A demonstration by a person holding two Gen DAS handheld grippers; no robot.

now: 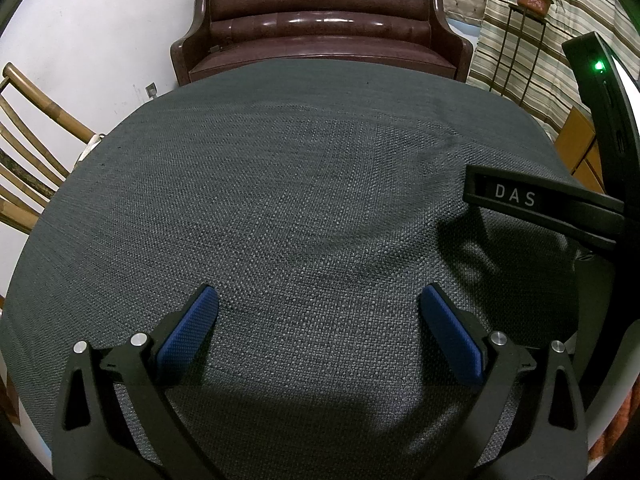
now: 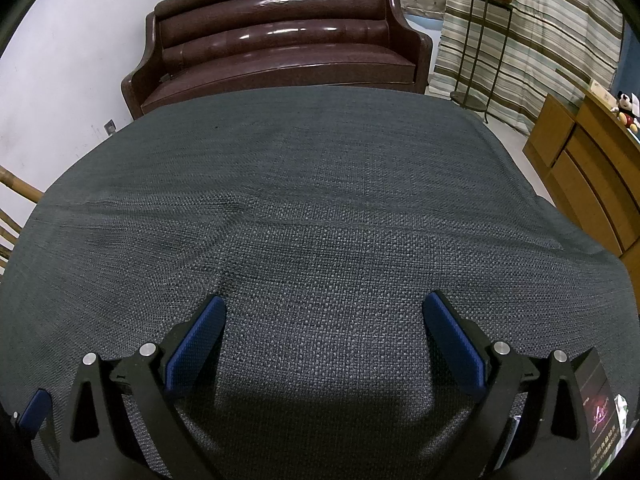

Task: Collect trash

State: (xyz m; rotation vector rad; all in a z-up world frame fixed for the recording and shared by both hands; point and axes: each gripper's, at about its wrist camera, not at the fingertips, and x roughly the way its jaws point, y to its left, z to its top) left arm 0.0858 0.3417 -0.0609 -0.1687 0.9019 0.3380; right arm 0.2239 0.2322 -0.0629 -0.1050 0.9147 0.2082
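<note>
Both grippers are hovering over the grey tablecloth point(image 1: 304, 184); the left gripper point(image 1: 318, 300) is gaping wide, empty. The right gripper point(image 2: 324, 308) is gaping likewise; a dark packet point(image 2: 600, 408) is lying beside it.

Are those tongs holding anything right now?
No. Left tongs and right tongs are both wide open, only grey cloth between them.

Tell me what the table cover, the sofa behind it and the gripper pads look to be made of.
Table cover: coarse woven fabric, dark grey and matte; the weave grain shows.
Sofa: glossy brown leather or a leather look-alike, judging by the bright sheen on its padded rolls.
Gripper pads: blue, with a fine dotted texture, probably rubber or soft plastic, on black hard-looking fingers.
</note>
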